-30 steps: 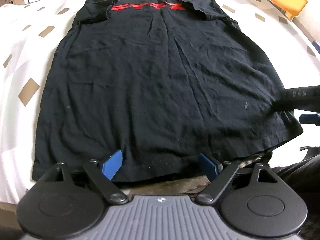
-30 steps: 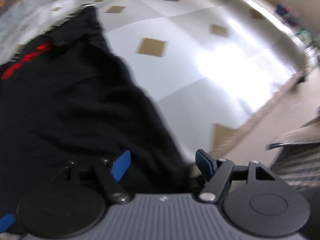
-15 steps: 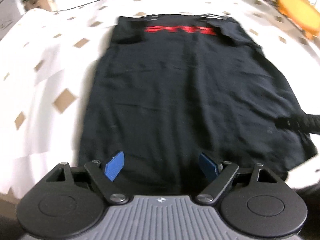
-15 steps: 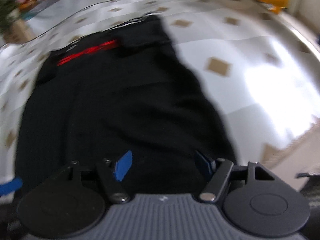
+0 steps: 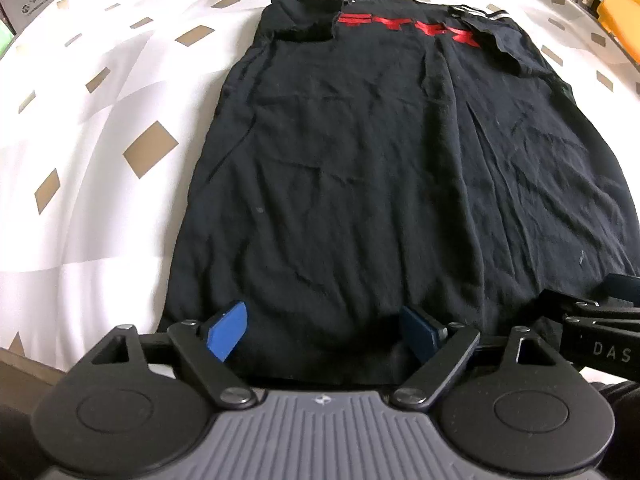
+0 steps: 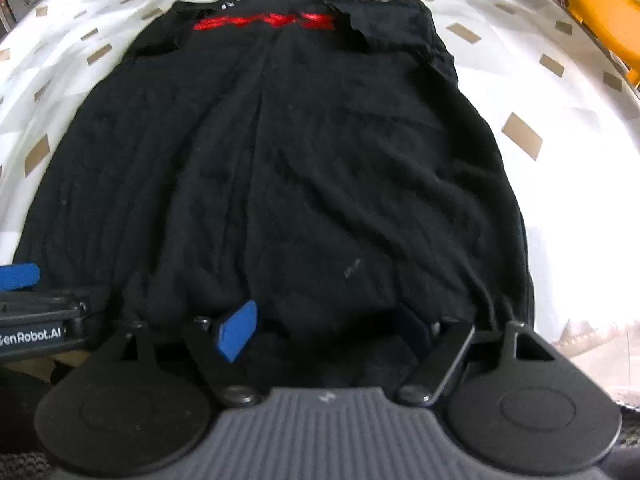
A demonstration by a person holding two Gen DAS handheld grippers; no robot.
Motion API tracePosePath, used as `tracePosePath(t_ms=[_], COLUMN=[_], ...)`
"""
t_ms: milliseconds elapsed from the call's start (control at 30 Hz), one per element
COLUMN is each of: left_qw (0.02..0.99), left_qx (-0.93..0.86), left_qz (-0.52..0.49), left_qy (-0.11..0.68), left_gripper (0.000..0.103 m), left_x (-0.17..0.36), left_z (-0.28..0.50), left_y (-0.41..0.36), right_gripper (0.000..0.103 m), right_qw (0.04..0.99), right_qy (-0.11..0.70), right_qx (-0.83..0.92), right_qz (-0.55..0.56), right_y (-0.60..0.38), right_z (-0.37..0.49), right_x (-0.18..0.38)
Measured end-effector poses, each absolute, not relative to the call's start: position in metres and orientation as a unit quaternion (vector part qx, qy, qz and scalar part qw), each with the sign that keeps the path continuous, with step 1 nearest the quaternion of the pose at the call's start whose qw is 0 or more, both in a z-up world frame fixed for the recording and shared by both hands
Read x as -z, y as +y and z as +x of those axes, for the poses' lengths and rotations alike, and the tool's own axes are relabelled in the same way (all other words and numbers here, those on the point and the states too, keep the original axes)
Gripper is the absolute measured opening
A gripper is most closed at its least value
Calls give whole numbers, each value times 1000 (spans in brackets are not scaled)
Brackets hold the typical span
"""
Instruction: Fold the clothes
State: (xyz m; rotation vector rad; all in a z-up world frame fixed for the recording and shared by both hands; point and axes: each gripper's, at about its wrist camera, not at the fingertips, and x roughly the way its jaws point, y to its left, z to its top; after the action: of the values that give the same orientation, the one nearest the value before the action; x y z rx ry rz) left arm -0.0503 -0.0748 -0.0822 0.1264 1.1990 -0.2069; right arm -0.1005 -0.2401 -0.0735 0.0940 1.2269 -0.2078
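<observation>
A black T-shirt (image 5: 380, 168) with red lettering (image 5: 408, 28) lies flat on the bed, both sleeves folded inward at the far end. My left gripper (image 5: 322, 320) hovers over the left part of the near hem. Its jaws are opening, its blue pads (image 5: 228, 330) stand apart, and the cloth lies under them, not pinched. My right gripper (image 6: 326, 320) hangs over the right part of the same hem of the shirt (image 6: 288, 160), jaws also opening, gripping nothing. One of the right gripper's fingers (image 5: 618, 286) shows at the left wrist view's right edge.
The white sheet (image 5: 100, 120) with tan diamonds covers the bed on both sides of the shirt. The bed's wooden edge (image 5: 24, 368) runs close under the grippers. An orange object (image 6: 604, 12) sits at the far right, and cardboard boxes (image 5: 24, 4) stand at the far left.
The right gripper has swung from the shirt's right edge to face straight up the shirt, beside the left one at the near hem. The left gripper has slid left along the hem.
</observation>
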Motion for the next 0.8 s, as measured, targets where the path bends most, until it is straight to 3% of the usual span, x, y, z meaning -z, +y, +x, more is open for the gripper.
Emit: tracePosePath(t_ms=[467,600,800], left_qw=[802,804,838], left_qx=[133,127,115], left_qz=[101,80,60], left_qy=[573,576,530], left_gripper=[94,92,92], left_x=[86,82,62], left_z=[-65,-66,-62], left_y=[-84,-79,-72], right_gripper=[79,71,71], right_qw=[776,784,802], right_qy=[605,590,551], right_qx=[162,172,171], right_qz=[77,93,155], right_y=[-262,-268,-283], right_z=[-126,-130,-132], right_x=[80,72,56])
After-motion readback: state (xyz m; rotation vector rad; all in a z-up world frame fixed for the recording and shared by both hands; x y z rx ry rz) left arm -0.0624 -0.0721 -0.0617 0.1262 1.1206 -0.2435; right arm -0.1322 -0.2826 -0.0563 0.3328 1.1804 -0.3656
